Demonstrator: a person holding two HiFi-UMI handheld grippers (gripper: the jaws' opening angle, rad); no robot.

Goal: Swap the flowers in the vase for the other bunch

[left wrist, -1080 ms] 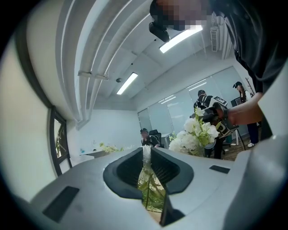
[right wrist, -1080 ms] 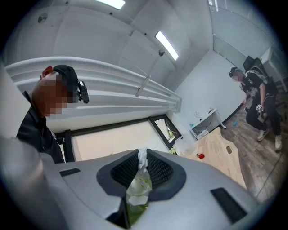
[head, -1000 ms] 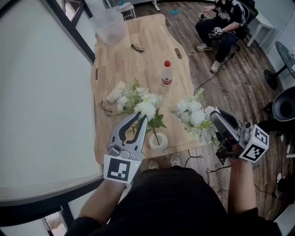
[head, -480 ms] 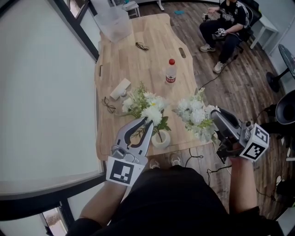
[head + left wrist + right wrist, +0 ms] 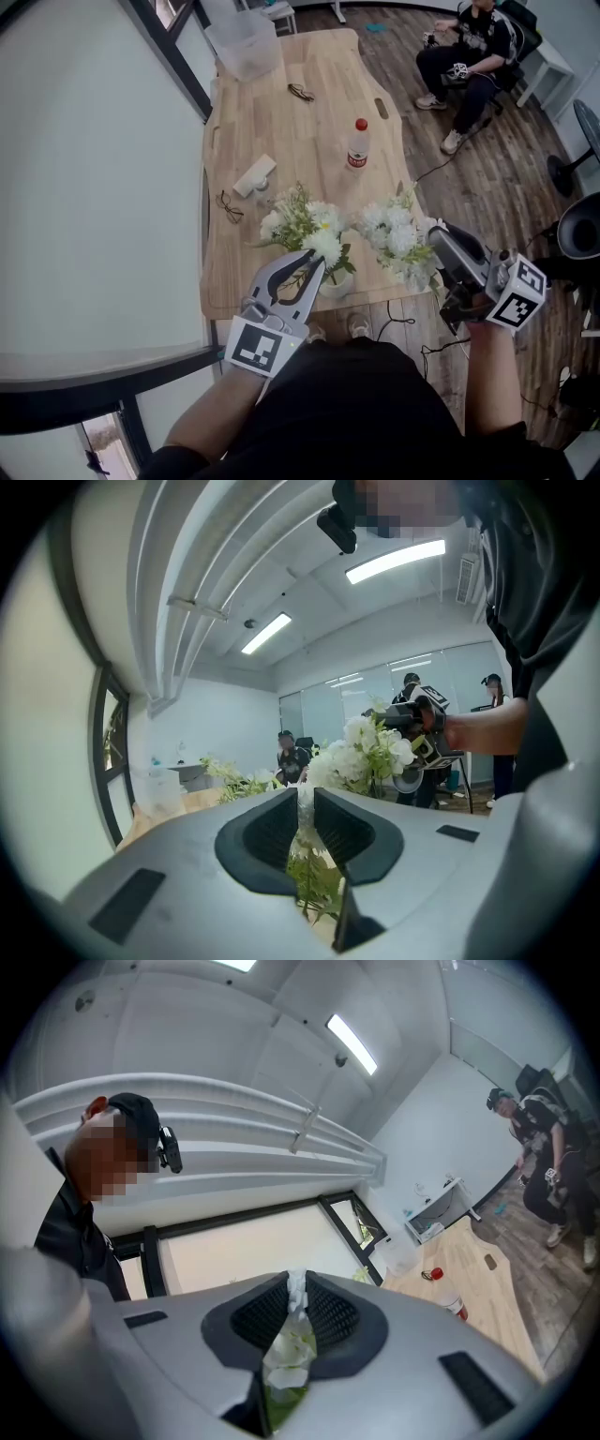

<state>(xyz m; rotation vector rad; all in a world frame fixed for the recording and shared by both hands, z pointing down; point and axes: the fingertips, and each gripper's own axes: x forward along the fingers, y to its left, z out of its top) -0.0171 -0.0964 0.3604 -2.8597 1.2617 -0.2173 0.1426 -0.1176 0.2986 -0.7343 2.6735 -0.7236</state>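
Observation:
A small white vase (image 5: pixel 332 286) stands near the table's front edge. A bunch of white flowers with green leaves (image 5: pixel 302 221) rises from it. My left gripper (image 5: pixel 316 265) is shut on that bunch just under a big bloom, right above the vase. In the left gripper view, white petals and green leaves fill the narrow slit between the jaws (image 5: pixel 305 810). My right gripper (image 5: pixel 434 237) holds a second white bunch (image 5: pixel 397 238) off the table's right front corner. White and green flower material is pinched between its pads (image 5: pixel 294 1290).
On the wooden table (image 5: pixel 309 131) are a red-capped bottle (image 5: pixel 357 146), two pairs of glasses (image 5: pixel 301 92) (image 5: pixel 228 206), a white block (image 5: pixel 254 174) and a clear tub (image 5: pixel 246 43). A person sits at the far right (image 5: pixel 473 52). A window wall runs along the left.
My left gripper and the bloom it grips have come closer to the vase, lower and to the right. The right gripper and its bunch have stayed put.

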